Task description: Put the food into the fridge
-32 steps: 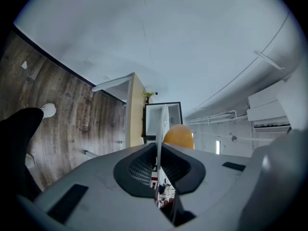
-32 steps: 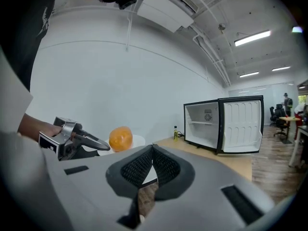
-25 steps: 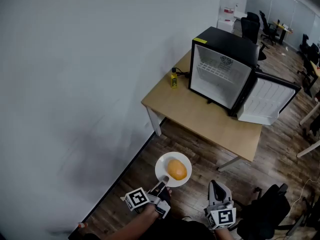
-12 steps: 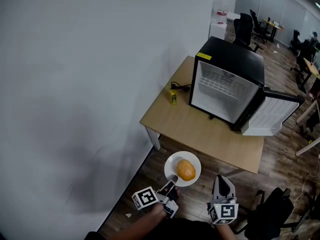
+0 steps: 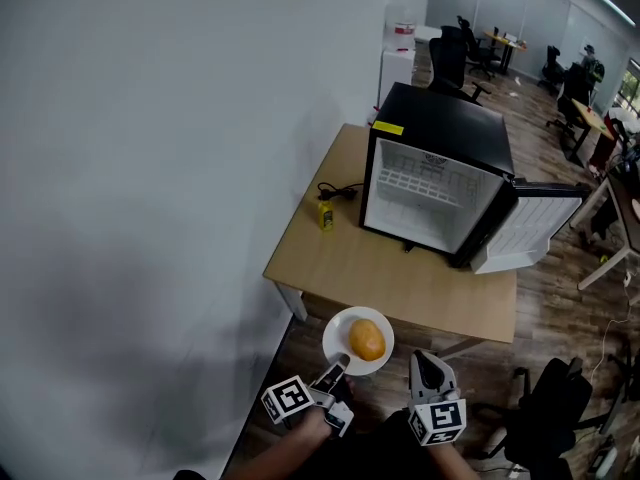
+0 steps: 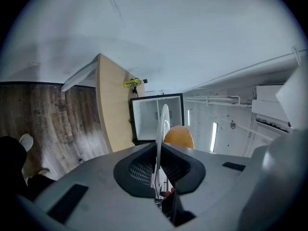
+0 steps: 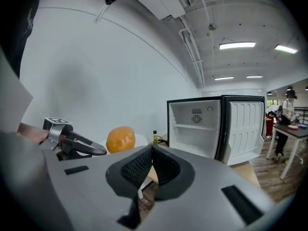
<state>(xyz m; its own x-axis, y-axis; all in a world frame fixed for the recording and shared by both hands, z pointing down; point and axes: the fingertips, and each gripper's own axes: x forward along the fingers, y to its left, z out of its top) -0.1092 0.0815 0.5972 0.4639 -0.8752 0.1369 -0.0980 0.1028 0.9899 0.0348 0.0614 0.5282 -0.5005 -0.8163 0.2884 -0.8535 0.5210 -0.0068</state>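
Observation:
A white plate carries an orange bun. My left gripper is shut on the plate's near rim and holds it above the wooden floor, just short of the table. In the left gripper view the plate stands edge-on between the jaws, with the bun beside it. The black mini fridge stands on the table with its door swung open to the right and a white empty interior. My right gripper is shut and empty, right of the plate. The right gripper view shows the bun and the fridge.
A small yellow bottle and a black cable lie on the table left of the fridge. A white wall runs along the left. A black office chair stands at lower right. More desks, chairs and a person are farther back.
The view has moved closer to the table. The plate with the bun now sits at the table's near edge. Both grippers keep their hold and spacing.

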